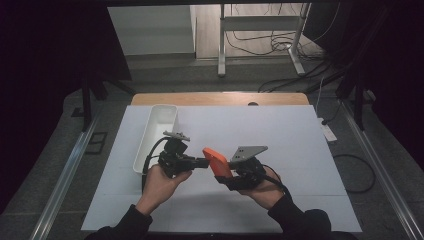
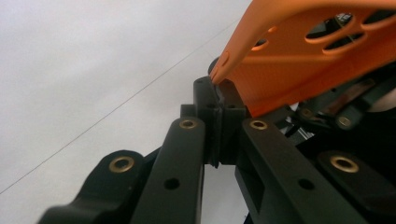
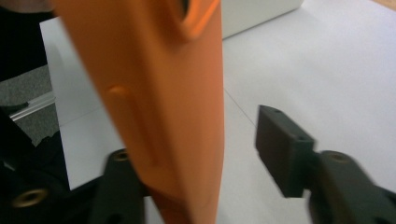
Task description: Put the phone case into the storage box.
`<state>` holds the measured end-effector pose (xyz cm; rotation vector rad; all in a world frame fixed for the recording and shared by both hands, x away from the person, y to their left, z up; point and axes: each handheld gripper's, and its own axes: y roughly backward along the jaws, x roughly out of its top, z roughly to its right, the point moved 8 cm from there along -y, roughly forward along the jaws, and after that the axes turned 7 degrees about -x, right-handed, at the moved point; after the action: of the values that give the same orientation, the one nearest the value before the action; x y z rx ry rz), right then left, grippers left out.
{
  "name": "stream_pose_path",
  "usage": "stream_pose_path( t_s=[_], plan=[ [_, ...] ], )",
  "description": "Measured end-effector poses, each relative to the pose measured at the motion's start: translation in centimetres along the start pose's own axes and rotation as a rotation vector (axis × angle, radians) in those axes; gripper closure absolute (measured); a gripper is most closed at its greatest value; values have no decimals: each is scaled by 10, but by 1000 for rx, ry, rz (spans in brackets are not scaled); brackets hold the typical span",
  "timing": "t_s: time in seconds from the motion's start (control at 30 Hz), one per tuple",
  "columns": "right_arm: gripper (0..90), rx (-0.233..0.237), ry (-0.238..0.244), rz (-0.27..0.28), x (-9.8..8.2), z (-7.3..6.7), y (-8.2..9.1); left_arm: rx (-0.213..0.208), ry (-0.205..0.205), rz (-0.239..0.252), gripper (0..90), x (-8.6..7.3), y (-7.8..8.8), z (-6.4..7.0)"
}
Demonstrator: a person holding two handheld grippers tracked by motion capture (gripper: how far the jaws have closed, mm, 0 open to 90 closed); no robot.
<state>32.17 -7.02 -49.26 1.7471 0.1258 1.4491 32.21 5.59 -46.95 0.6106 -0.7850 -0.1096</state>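
Right gripper view: the flat orange plastic piece with slots (image 3: 154, 107) stands between the right gripper (image 3: 205, 154)'s parted jaws, one pad clear. The left gripper (image 2: 218, 119), clamped shut, pinches only its edge above the white sheet (image 1: 280, 130) — it could pivot and drop

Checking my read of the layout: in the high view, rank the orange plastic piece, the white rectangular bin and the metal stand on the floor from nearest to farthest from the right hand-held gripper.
1. Orange plastic piece, at the right hand-held gripper.
2. White rectangular bin, at the table's left.
3. Metal stand, far off on the floor.

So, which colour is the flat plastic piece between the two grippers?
The flat plastic piece is orange, with oval holes; the left gripper view shows it best.
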Motion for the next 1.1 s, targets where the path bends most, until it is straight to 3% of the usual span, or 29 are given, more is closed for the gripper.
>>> stream_pose_path(
  t_s=[0.13, 0.3, 0.53, 0.87, 1.1],
  plan=[
    [279, 0, 4, 20, 2, 0, -1, 12, 26, 8, 892, 1, 0, -1],
    [182, 4, -8, 40, 4, -2, -2, 38, 30, 4, 892, 0, -1, -2],
    [109, 5, -32, 44, 4, 1, 2, 68, 39, 4, 892, 0, 3, -8],
    [4, 14, -60, 3, -3, 10, 7, 108, 47, -2, 891, -1, 7, -18],
    [0, -19, -61, -20, -11, 18, 16, 130, 38, 6, 891, 3, 16, -25]
  ],
)
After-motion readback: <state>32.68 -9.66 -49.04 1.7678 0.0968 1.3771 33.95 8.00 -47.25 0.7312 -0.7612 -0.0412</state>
